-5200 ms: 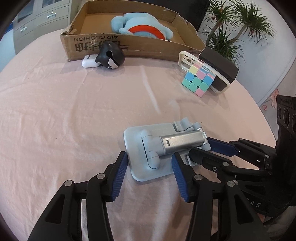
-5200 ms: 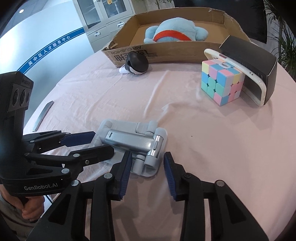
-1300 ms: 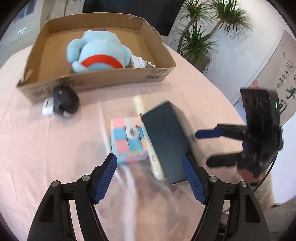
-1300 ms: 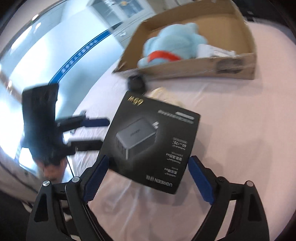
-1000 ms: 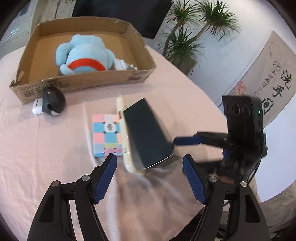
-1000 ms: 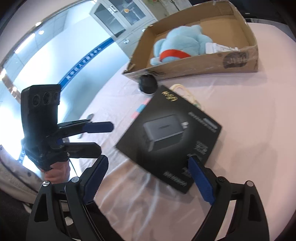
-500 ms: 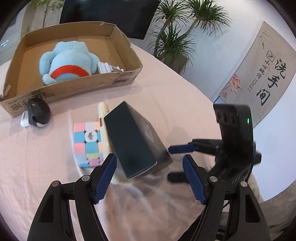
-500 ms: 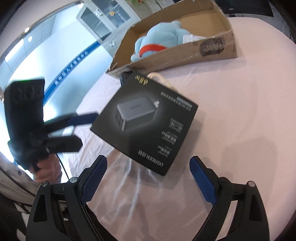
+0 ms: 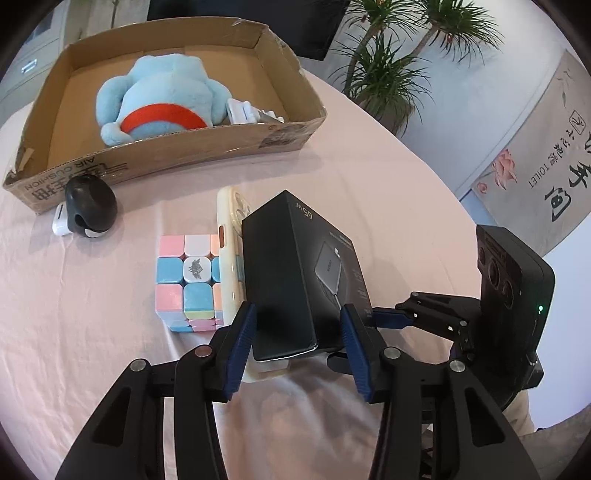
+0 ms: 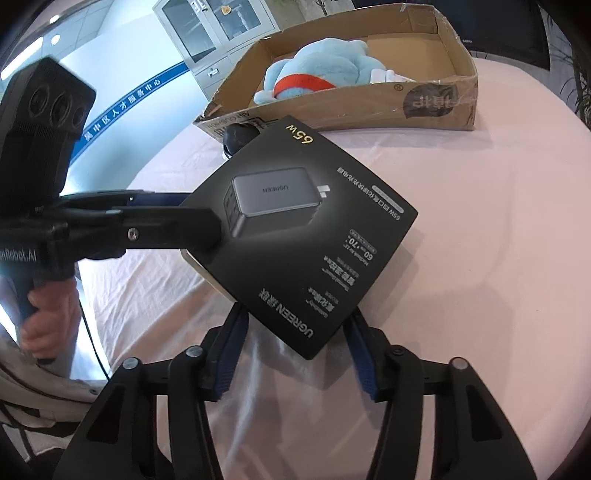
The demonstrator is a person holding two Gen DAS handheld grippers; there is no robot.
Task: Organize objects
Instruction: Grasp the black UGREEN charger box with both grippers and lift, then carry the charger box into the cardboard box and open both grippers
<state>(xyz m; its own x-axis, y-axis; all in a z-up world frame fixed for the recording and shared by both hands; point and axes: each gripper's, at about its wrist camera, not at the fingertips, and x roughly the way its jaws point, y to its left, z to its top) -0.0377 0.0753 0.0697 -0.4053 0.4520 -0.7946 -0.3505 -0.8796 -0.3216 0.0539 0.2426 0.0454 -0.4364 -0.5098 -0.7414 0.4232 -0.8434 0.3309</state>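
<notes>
Black charger box (image 10: 306, 236) hides the phone case (image 9: 229, 236) — mostly.

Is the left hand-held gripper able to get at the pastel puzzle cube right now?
Probably not directly: the left hand-held gripper, whose jaws have just been closing, straddles the black charger box, and the cream phone case stands between that and the pastel puzzle cube.

Potted palms (image 9: 391, 62) (leafy), grey filing cabinets (image 10: 218, 29), pale walls.

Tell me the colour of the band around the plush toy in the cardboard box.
Red, on the light blue plush toy; clearest in the left wrist view.
</notes>
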